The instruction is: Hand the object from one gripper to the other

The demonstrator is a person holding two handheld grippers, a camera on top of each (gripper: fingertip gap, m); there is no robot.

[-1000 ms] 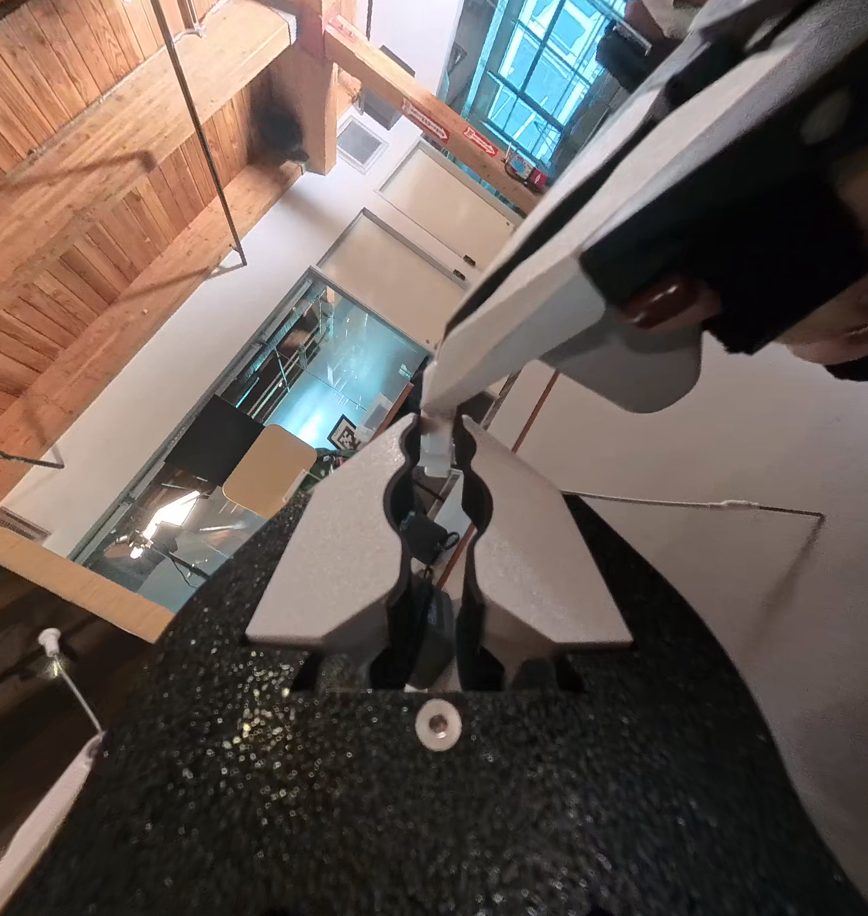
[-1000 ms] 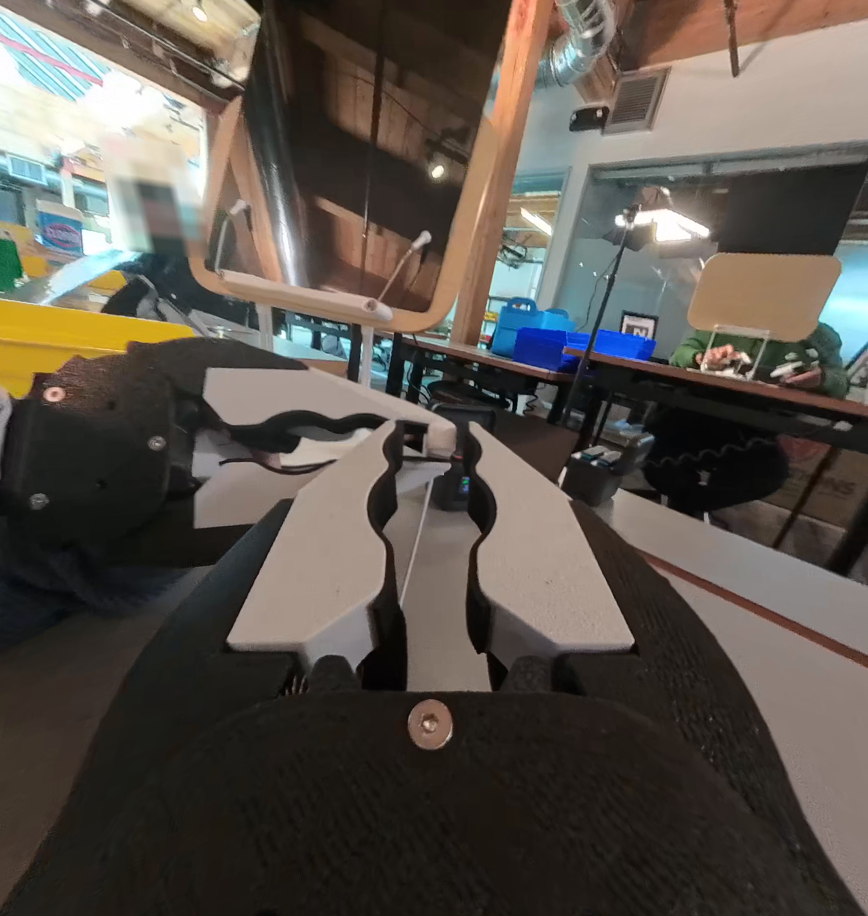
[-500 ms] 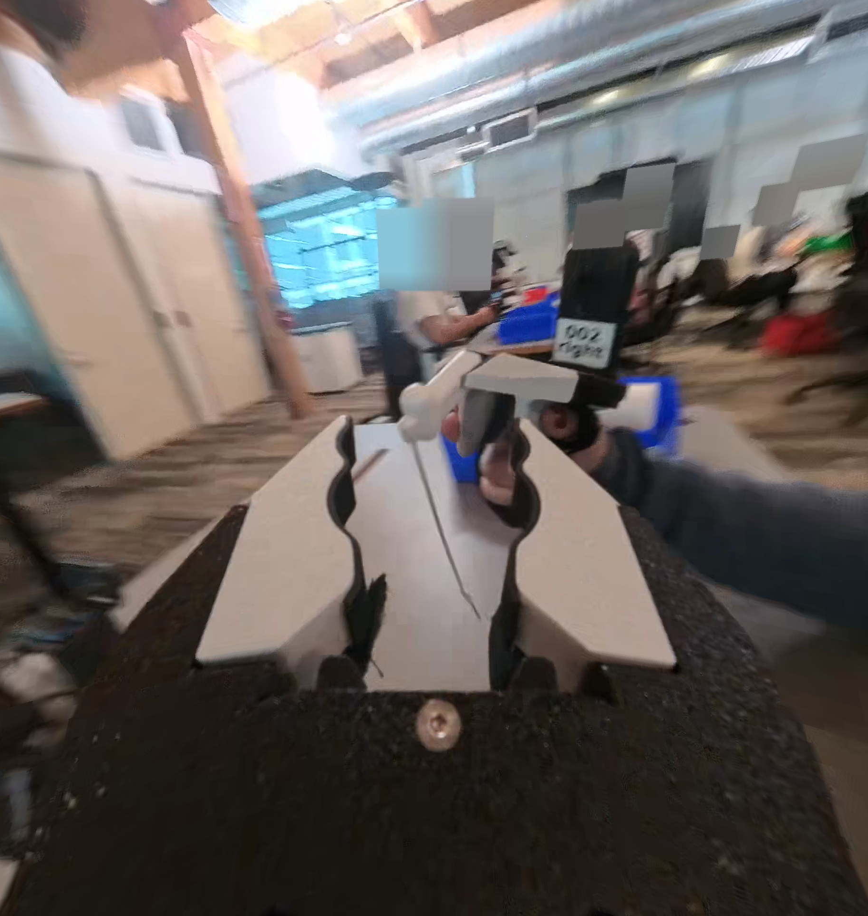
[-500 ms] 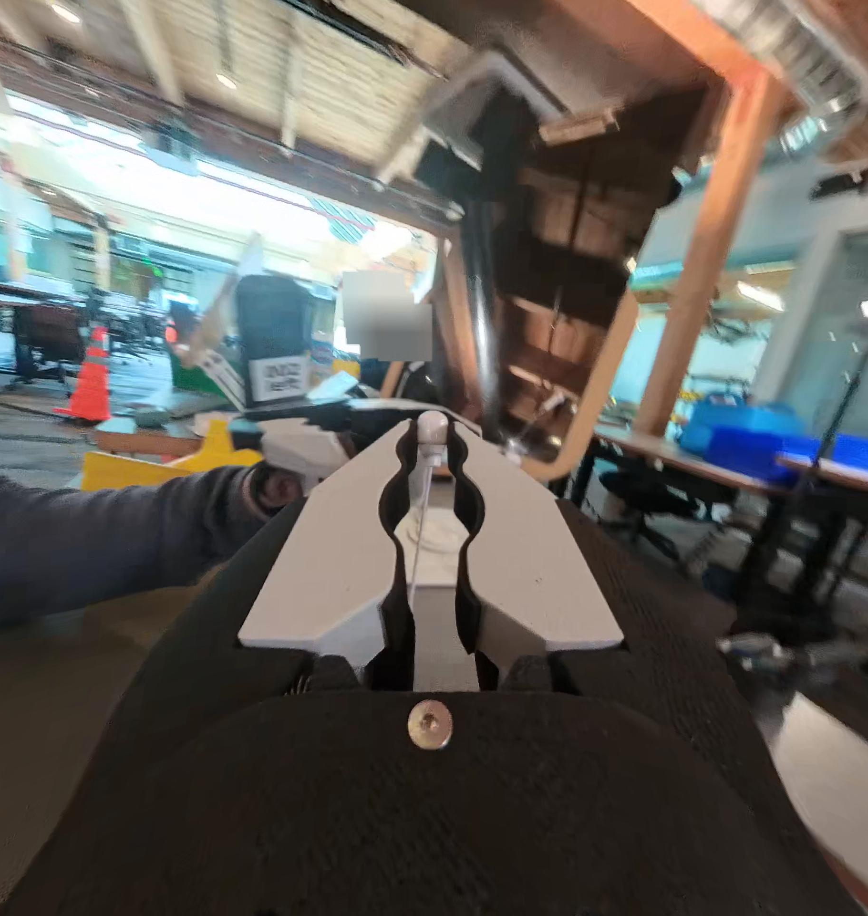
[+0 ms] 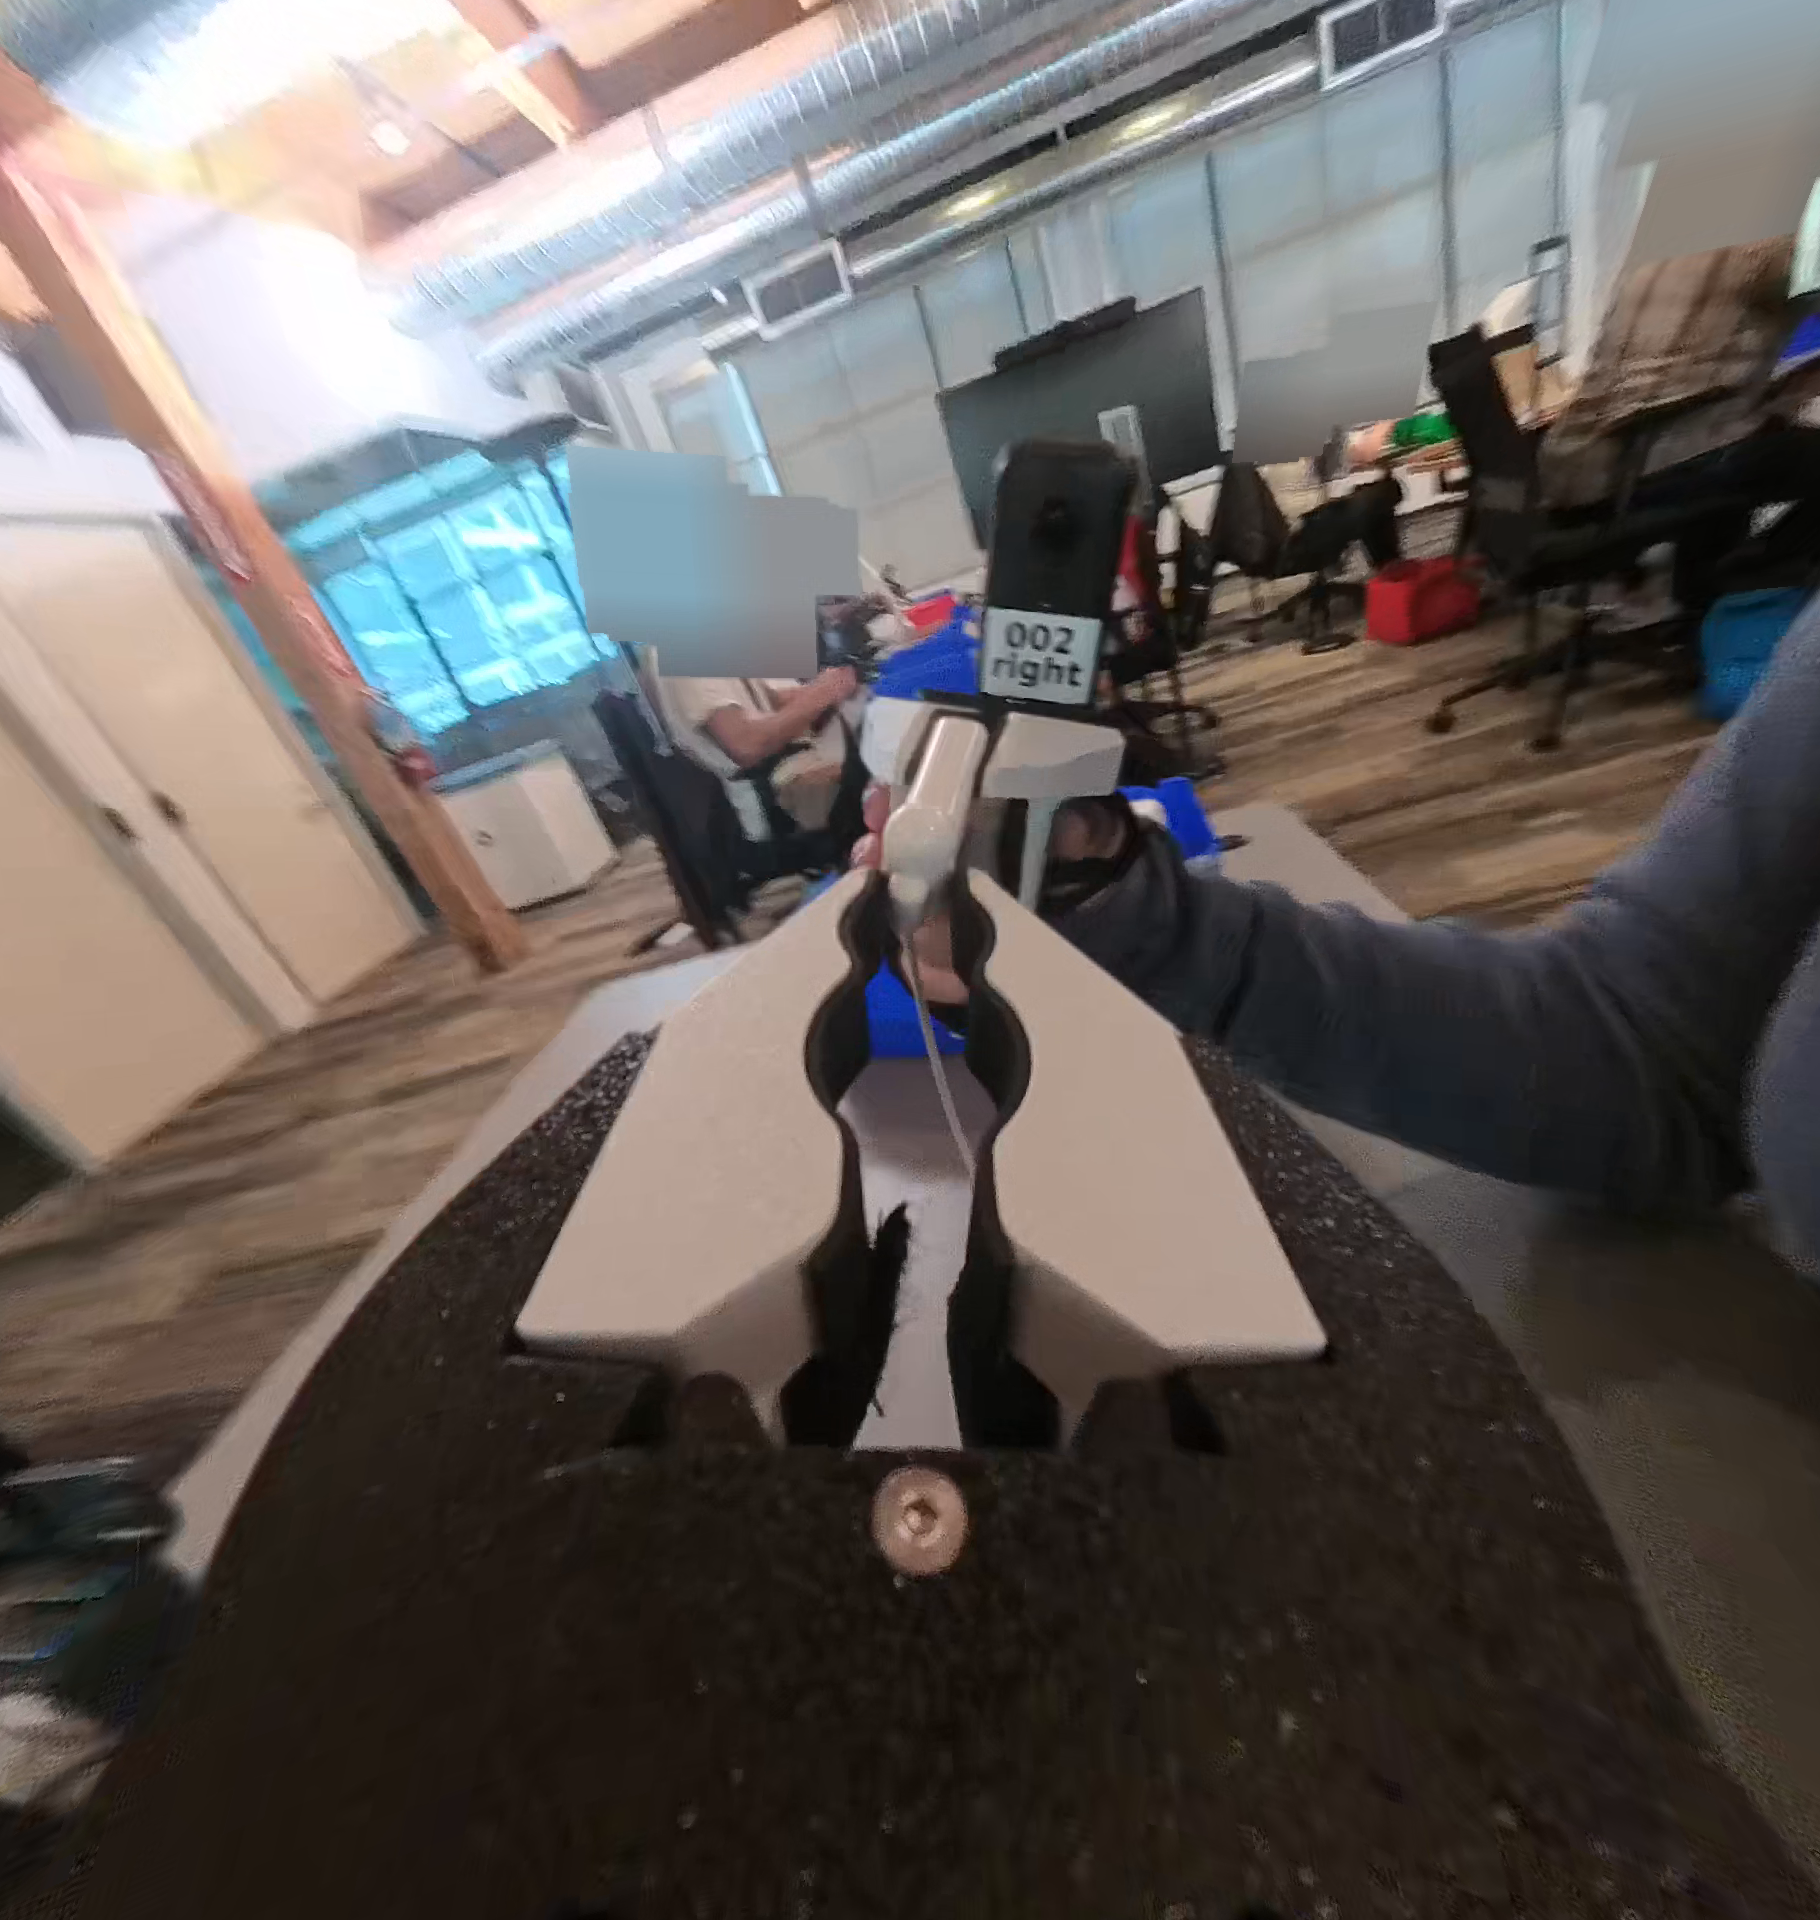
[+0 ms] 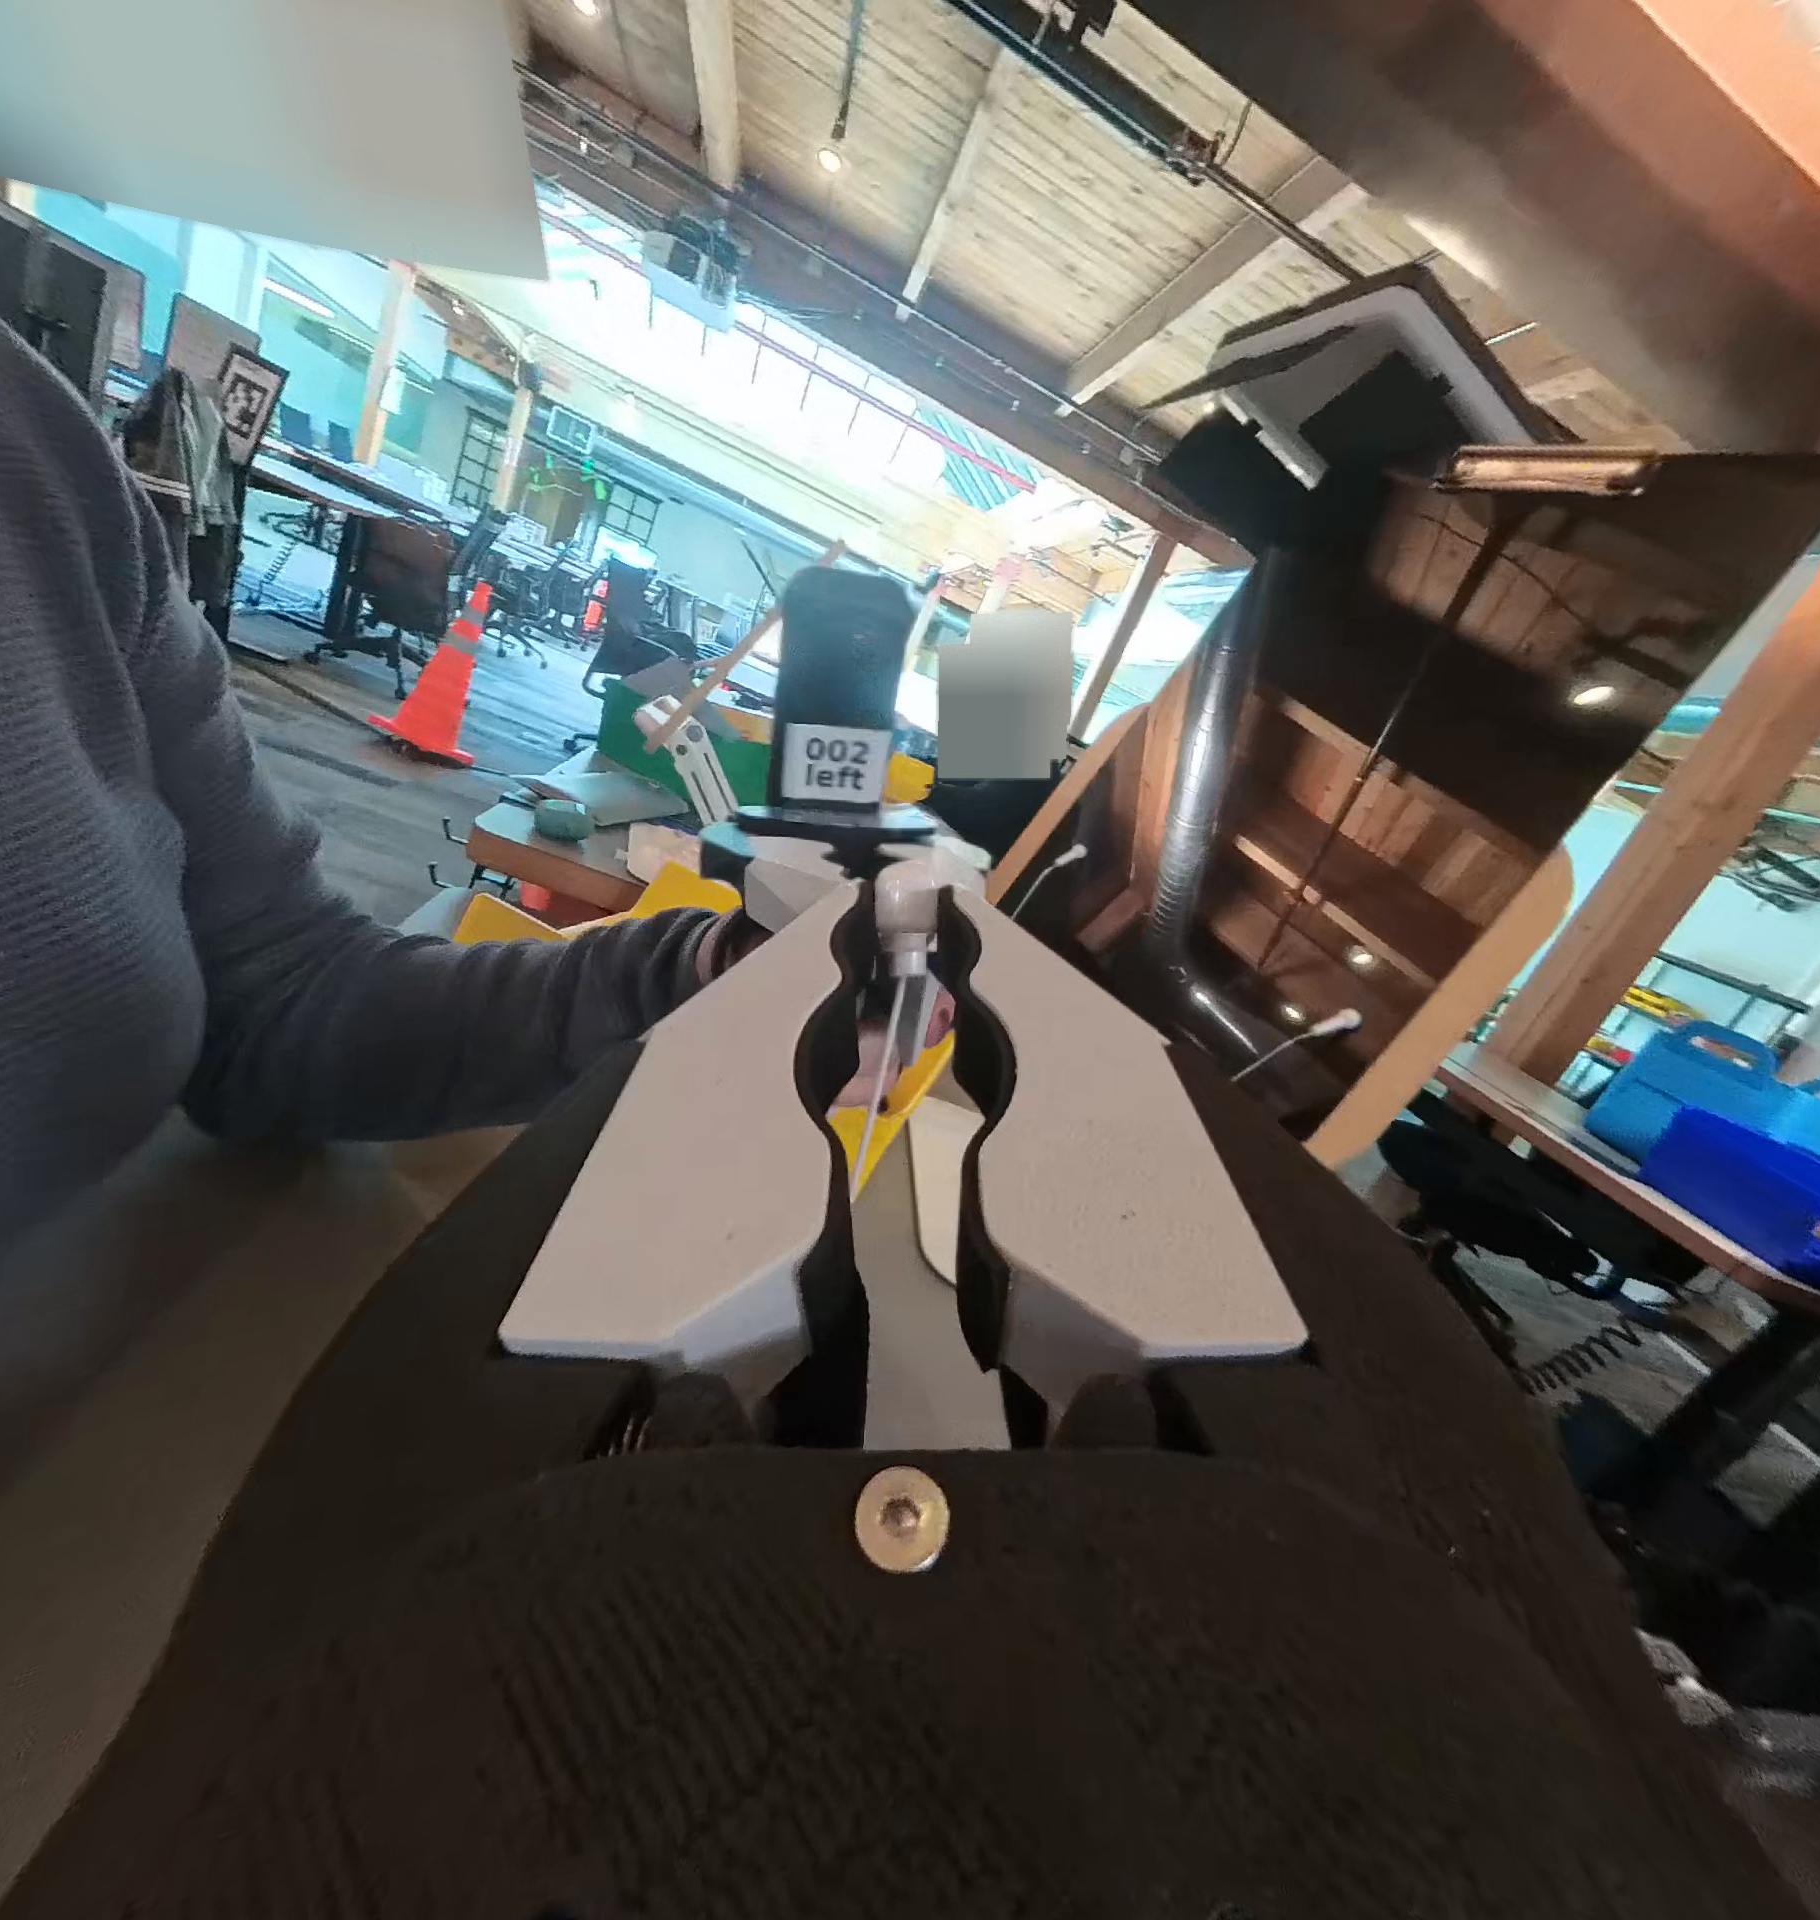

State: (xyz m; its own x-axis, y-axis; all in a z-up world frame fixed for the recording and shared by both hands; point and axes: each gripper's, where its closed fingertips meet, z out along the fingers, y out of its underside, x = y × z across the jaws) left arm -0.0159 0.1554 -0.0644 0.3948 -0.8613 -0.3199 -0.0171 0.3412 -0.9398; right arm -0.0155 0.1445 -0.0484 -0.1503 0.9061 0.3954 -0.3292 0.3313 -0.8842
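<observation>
The object is a small white handle with a thin wire [image 5: 942, 1081] hanging from it. In the left wrist view my left gripper [image 5: 914, 896] has its fingers drawn in on the handle's rounded end [image 5: 911, 847]. The handle runs up to the right gripper [image 5: 999, 764], which faces me. In the right wrist view my right gripper [image 6: 906, 906] is shut on the white handle [image 6: 904, 899], with the wire [image 6: 880, 1070] running down between its fingers. The left gripper [image 6: 833, 847] sits just beyond, tip to tip. Both are held in the air.
A person's grey sleeve [image 5: 1508, 997] reaches in from the right in the left wrist view and from the left [image 6: 262, 935] in the right wrist view. Desks, office chairs [image 5: 1488, 499], an orange cone [image 6: 438, 686] and blue bins [image 6: 1737, 1122] stand in the room behind. The tips of both grippers are at nearly the same place.
Half a second ago my left gripper was wide open, apart from the handle held by the right gripper. Now its fingers have closed on the handle's end, and the two grippers meet head-on.
</observation>
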